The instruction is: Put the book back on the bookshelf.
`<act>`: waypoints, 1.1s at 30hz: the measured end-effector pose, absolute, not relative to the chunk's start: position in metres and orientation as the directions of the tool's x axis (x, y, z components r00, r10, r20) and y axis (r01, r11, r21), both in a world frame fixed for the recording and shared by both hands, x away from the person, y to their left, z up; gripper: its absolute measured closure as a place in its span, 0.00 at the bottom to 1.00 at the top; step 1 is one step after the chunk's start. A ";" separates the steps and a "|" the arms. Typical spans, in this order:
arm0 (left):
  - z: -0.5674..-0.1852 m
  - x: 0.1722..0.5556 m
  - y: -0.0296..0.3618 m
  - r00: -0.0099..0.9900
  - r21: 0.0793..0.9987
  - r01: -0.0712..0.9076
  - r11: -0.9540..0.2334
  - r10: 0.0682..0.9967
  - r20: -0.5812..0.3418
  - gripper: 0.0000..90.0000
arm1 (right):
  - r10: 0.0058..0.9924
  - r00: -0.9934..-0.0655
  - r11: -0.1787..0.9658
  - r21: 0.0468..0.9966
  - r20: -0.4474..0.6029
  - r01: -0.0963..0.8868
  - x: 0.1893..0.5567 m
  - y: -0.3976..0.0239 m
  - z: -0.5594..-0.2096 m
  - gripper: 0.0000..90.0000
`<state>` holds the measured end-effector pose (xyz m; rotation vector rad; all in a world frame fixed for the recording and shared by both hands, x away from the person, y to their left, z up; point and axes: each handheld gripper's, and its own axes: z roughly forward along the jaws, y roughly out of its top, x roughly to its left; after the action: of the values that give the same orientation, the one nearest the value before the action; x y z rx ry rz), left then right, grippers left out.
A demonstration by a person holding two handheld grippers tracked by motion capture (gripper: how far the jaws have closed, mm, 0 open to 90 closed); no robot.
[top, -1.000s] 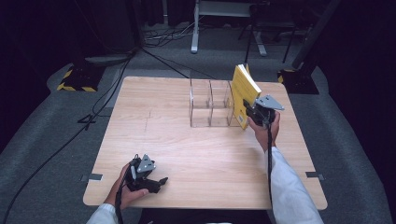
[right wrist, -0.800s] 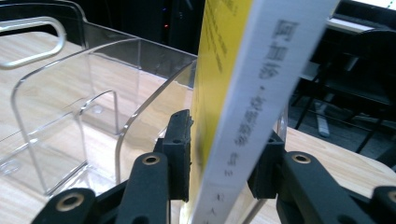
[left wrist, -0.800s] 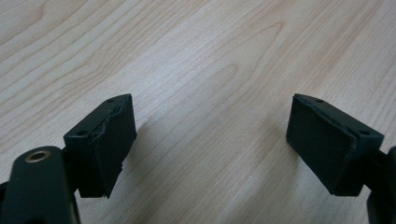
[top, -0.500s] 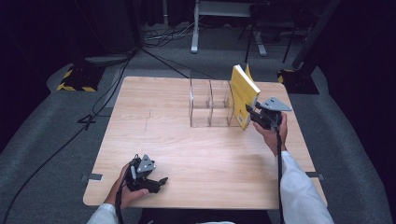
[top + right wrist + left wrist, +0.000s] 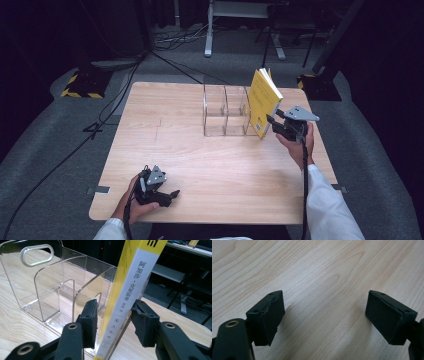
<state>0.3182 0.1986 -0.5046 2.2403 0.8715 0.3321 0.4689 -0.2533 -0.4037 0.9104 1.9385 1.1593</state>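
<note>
Right gripper (image 5: 272, 121) sits up at the far right of the table (image 5: 170, 130) in the high view, its tip right at the lower edge of a yellow book (image 5: 263, 100) that stands tilted against the right end of a clear acrylic organizer (image 5: 225, 111). Down at the near left corner, the left gripper (image 5: 167, 194) lies low over bare wood in the person's left hand (image 5: 131, 202), well apart from the book.

Over to the left gripper view: jaws spread wide, nothing between them, just pale wood grain underneath.

Now the right gripper view, and here's the close look: the book's spine (image 5: 130, 297) runs up between the two pads (image 5: 90, 320), yellow and white with printed characters. The right pad presses against it; on the left side a sliver of gap shows, so I cannot tell if it's clamped. The organizer's curved dividers (image 5: 50, 290) stand just behind to the left
</note>
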 end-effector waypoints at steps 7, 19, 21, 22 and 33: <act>-0.505 0.318 0.199 0.741 0.691 0.492 -0.529 0.672 -0.014 0.18 | 0.824 -0.528 0.370 0.902 -0.206 0.225 0.464 -0.260 -0.401 0.61; -0.505 0.318 0.199 0.741 0.691 0.492 -0.529 0.672 -0.013 0.18 | 0.810 -0.552 0.389 0.886 -0.199 0.251 0.459 -0.273 -0.398 0.56; -0.505 0.318 0.199 0.741 0.691 0.492 -0.529 0.671 -0.013 0.18 | 0.804 -0.560 0.398 0.881 -0.200 0.257 0.457 -0.275 -0.398 0.54; -0.505 0.318 0.199 0.741 0.691 0.492 -0.529 0.671 -0.013 0.18 | 0.799 -0.568 0.404 0.876 -0.197 0.263 0.456 -0.276 -0.398 0.53; -0.505 0.318 0.199 0.741 0.691 0.492 -0.529 0.672 -0.014 0.18 | 0.770 -0.604 0.448 0.848 -0.205 0.284 0.446 -0.282 -0.393 0.47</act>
<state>0.3182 0.1986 -0.5046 2.2406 0.8714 0.3320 0.4461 -0.2824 -0.3932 0.8786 2.1187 1.0847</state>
